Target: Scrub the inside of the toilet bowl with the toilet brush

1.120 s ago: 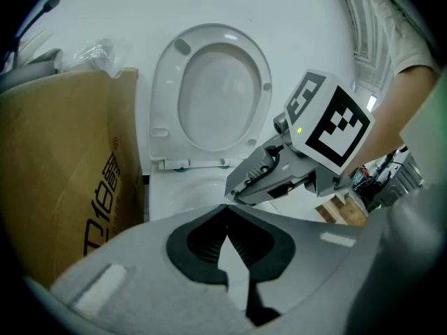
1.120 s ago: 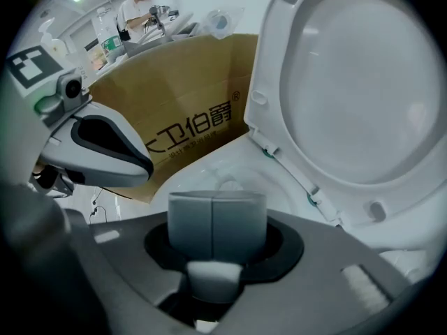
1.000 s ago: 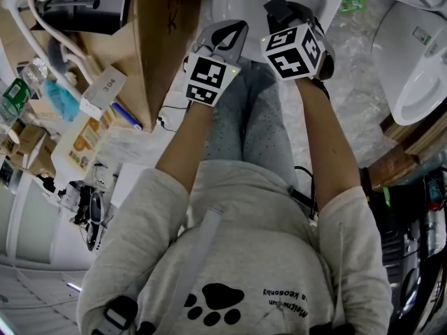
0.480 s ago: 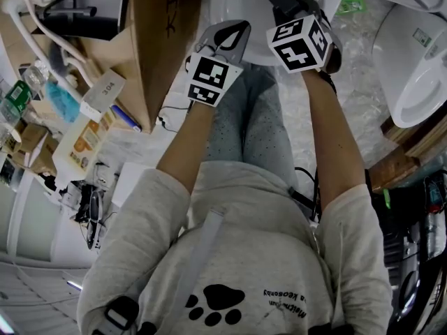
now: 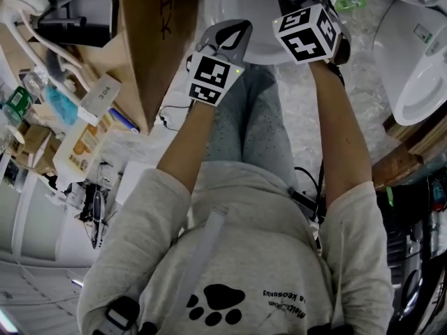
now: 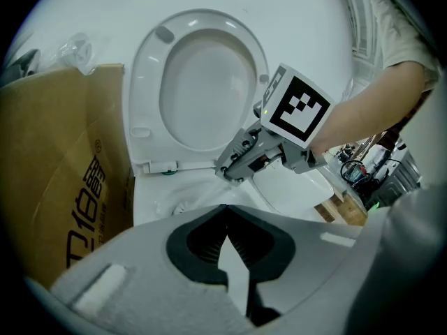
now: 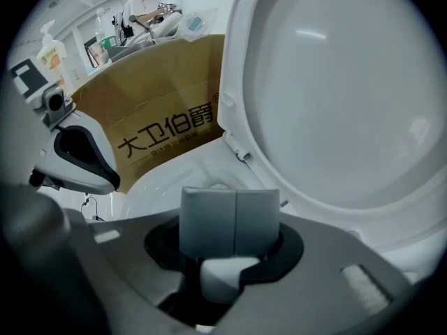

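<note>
The white toilet has its seat (image 6: 143,96) and lid (image 7: 349,96) raised, and its bowl (image 7: 185,180) lies open just below both grippers. My right gripper (image 7: 234,218) is shut on a pale grey block-shaped handle (image 7: 230,222), apparently the toilet brush's. The brush head is hidden. In the left gripper view the right gripper (image 6: 229,169) hangs tilted down over the bowl rim (image 6: 174,194). My left gripper (image 6: 225,208) is shut with nothing in it and hovers beside the right one. The head view shows the left gripper (image 5: 218,51) and right gripper (image 5: 311,19) at the toilet's front (image 5: 244,9).
A tall brown cardboard box (image 6: 56,173) stands close against the toilet's left side. A second white toilet (image 5: 412,61) sits to the right, with wooden boards (image 5: 398,159) beside it. Clutter and cables (image 5: 70,138) cover the floor at left. The person's legs (image 5: 251,124) are below the grippers.
The right gripper has moved forward and a little right, farther over the toilet. The left gripper has stayed almost in place.
</note>
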